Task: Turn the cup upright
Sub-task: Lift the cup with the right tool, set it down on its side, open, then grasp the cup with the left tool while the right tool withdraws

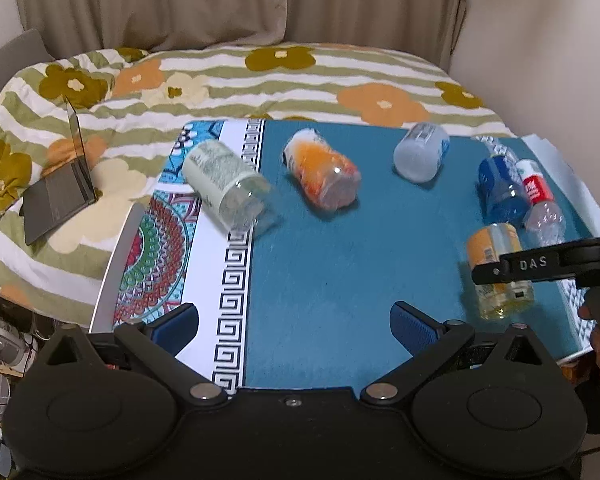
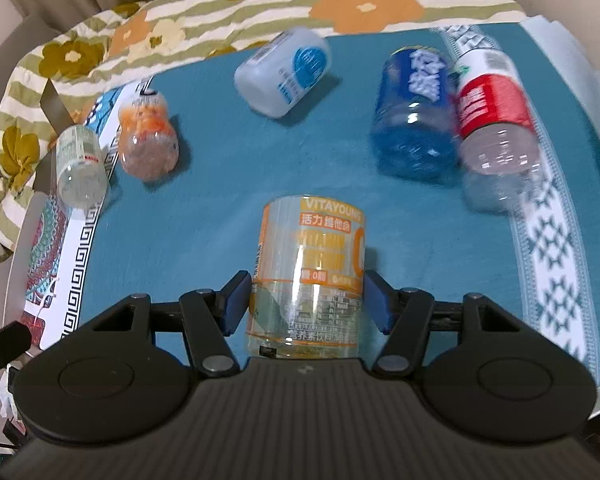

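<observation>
In the right wrist view, the right gripper [image 2: 307,300] had its two blue pads on either side of the yellow cup [image 2: 310,276], low in the middle of the frame. The pads were squeezing the clear cup, which had a yellow label. In the left wrist view, the same cup [image 1: 500,272] sat at the lower right of the frame, with the black arm of the right gripper [image 1: 540,266] across it.

The left gripper [image 1: 294,326] was wide open at the bottom of its frame and held nothing.

Five more cups lay on their sides on the blue mat [image 1: 340,280]. A green cup [image 1: 228,184] was at the left, an orange cup [image 1: 322,174] near the middle, and a white cup [image 1: 422,152] further right. A blue cup [image 1: 500,188] and a red cup [image 1: 538,200] lay touching at the right side. A laptop [image 1: 60,188] sat open on the flowery blanket [image 1: 260,76] at the left.
</observation>
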The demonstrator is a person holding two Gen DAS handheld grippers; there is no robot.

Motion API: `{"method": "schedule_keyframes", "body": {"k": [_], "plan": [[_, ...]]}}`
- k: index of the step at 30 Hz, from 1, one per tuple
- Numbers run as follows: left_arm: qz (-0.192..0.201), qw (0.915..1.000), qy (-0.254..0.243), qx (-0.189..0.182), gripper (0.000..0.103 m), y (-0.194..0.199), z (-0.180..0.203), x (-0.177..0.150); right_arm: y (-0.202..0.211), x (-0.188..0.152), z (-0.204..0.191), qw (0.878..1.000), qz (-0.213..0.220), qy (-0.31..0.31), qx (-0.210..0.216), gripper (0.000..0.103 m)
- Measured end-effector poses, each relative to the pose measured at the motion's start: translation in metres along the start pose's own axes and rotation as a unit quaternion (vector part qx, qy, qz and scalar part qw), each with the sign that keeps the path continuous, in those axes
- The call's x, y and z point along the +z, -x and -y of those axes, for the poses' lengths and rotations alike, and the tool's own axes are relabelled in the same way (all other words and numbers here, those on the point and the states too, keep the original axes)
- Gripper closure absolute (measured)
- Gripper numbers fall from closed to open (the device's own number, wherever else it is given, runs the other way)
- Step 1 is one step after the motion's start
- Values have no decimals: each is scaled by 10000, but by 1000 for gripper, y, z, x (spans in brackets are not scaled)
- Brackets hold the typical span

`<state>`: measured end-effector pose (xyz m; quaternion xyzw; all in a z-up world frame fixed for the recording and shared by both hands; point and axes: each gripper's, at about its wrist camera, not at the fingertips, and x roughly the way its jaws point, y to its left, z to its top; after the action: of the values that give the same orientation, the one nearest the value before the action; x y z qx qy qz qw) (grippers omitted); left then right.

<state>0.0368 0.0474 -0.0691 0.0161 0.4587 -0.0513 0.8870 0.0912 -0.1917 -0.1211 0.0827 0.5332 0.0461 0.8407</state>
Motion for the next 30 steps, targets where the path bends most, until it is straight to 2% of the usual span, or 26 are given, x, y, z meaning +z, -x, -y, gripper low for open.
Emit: {"method": "schedule_keyframes", "body": {"k": [9,13,14,22,27,30], "plan": [[-129,9998,15,-123,0,-10,-8,0,-9,0,-6,9999,-49,-8,-121,24],[-111,9998,-7,-139,0,-9,-9,2,-9,0,-5,9998,-22,-131,-119,5],[-103,9998,-13,-142,0,-10,-9,3,-9,0,-4,9998,-9,-174,-115,3],[-63,9997,-16,-235,0,-3,-4,10,4,-2,1,9994,-52,-324,-131,1],[-6,9997,-30,-257,0,8,9,24,40,-3,7,9997,115,-212,-23,0],[-126,9994,-66,-306,0,9,25,36,62,-5,18,9996,202,-42,-172,0]]}}
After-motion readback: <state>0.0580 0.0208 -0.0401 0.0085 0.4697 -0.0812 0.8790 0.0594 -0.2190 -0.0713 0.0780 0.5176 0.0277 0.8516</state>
